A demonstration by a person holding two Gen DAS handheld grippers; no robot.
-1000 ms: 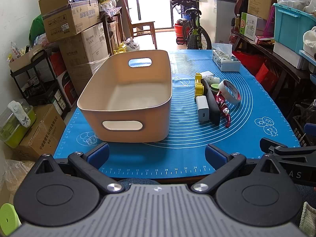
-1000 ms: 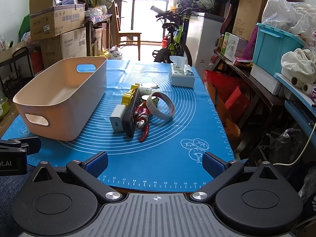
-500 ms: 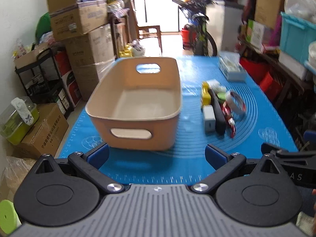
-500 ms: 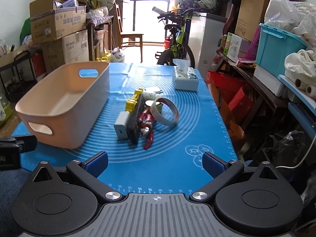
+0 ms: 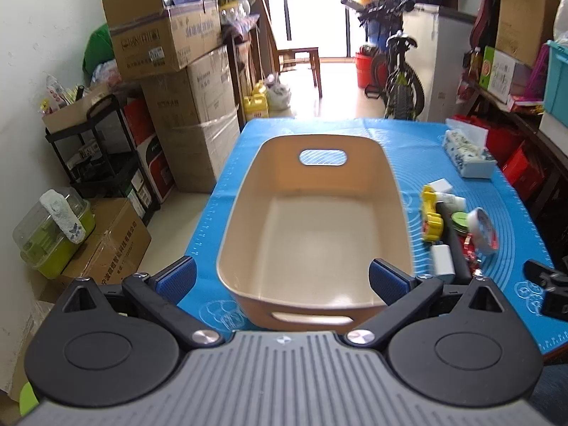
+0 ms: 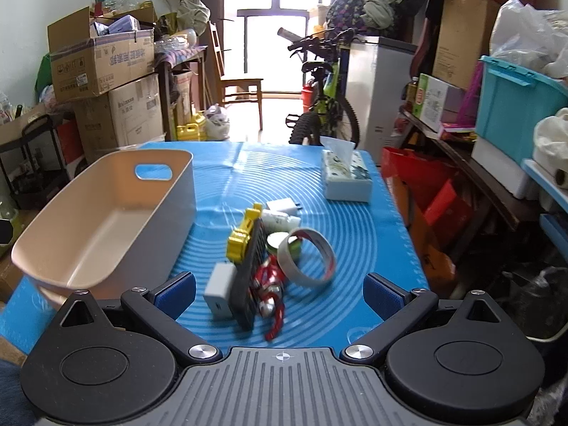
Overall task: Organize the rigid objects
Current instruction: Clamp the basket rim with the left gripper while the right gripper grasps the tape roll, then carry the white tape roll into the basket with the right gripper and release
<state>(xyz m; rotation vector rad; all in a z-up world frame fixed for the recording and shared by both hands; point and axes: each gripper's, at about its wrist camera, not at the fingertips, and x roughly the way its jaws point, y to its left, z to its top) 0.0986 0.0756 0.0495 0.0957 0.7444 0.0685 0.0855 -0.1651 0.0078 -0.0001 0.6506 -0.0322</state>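
An empty beige bin (image 5: 319, 234) (image 6: 106, 227) with handle cut-outs sits on the blue mat (image 5: 419, 142) (image 6: 355, 234). Right of it lies a pile of small objects: a yellow toy (image 6: 243, 238) (image 5: 431, 218), a white charger (image 6: 222, 289) (image 5: 443, 264), a black comb-like bar (image 6: 250, 280), a red-and-silver carabiner (image 6: 269, 289), a tape roll (image 6: 307, 255) (image 5: 482, 229), a green-lidded jar (image 6: 280, 243) and a white tube (image 6: 278, 219). My left gripper (image 5: 282, 278) hangs open over the bin's near end. My right gripper (image 6: 280, 293) is open, just short of the pile.
A tissue box (image 6: 346, 177) (image 5: 467, 158) stands at the mat's far right. Cardboard boxes (image 5: 170, 71) and a black rack (image 5: 99, 149) line the left wall. A bicycle (image 6: 325, 106) and a chair (image 6: 241, 88) stand beyond the table; shelves and a teal tub (image 6: 514, 106) crowd the right.
Both grippers have risen and moved forward over the table. The left one now looks down into the bin; the right one has closed in on the pile. Both stay open.
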